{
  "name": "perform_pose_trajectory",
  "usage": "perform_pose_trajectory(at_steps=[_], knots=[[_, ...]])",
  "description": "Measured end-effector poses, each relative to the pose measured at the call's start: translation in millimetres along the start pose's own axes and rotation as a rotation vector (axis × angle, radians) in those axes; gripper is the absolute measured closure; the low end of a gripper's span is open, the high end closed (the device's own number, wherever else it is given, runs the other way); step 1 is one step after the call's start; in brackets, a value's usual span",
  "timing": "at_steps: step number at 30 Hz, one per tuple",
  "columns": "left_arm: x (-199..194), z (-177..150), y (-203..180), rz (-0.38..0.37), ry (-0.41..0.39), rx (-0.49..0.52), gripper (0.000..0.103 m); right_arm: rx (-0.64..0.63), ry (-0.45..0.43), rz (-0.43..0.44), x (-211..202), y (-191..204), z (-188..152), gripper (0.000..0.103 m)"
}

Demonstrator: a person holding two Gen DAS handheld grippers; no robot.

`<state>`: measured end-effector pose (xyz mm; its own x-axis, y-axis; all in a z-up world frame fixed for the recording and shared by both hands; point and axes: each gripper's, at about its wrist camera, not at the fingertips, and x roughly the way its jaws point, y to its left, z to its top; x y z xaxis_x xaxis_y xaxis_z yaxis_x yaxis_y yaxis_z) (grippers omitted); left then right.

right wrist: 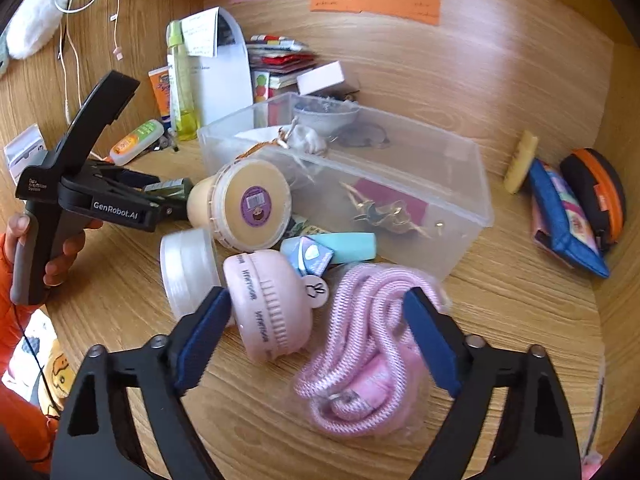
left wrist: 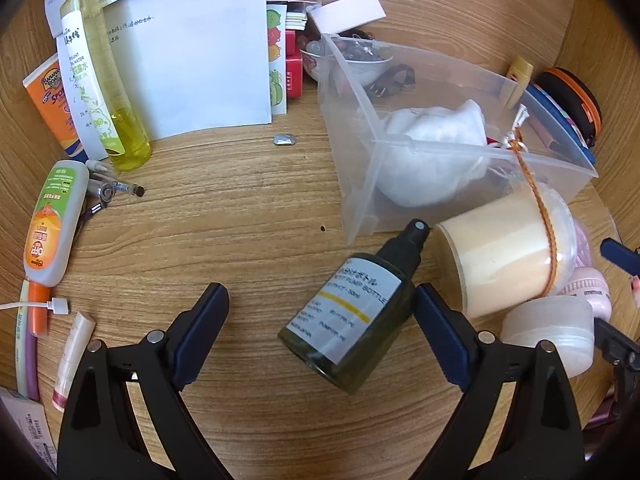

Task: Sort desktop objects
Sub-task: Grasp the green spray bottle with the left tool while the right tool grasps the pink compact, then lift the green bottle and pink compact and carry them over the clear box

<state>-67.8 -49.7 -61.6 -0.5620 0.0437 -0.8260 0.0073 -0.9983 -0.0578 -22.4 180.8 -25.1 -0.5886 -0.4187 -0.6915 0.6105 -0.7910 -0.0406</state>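
The wooden table carried many things. The largest was a clear plastic box, with white cotton and small items inside. Against its near wall leaned a cream tub lying on its side. The left gripper had its jaws wide, and a dark spray bottle lay flat on the table between them, close to the right finger; I could not tell if it touched. The right gripper also had wide jaws, around a pink round device and a coiled pink cord, holding neither.
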Motion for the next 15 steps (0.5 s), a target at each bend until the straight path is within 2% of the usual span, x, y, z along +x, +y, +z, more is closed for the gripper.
perform_pose_trajectory(at_steps=[1, 3, 8, 9, 15], knots=[[0, 0, 0, 0.000, -0.001, -0.001, 0.011, -0.004, 0.001, 0.007, 3, 1, 1, 0.022], [3, -1, 1, -0.004, 0.004, -0.004, 0.022, -0.013, 0.005, 0.025, 6, 2, 2, 0.030], [6, 0, -1, 0.005, -0.002, 0.010, 0.034, -0.016, 0.040, 0.094, 18, 8, 4, 0.048], [6, 0, 0, 0.007, -0.007, 0.010, 0.037, -0.018, 0.045, 0.093, 20, 9, 4, 0.048], [6, 0, 3, -0.011, -0.015, -0.005, 0.037, 0.007, 0.031, 0.116, 20, 7, 1, 0.048]])
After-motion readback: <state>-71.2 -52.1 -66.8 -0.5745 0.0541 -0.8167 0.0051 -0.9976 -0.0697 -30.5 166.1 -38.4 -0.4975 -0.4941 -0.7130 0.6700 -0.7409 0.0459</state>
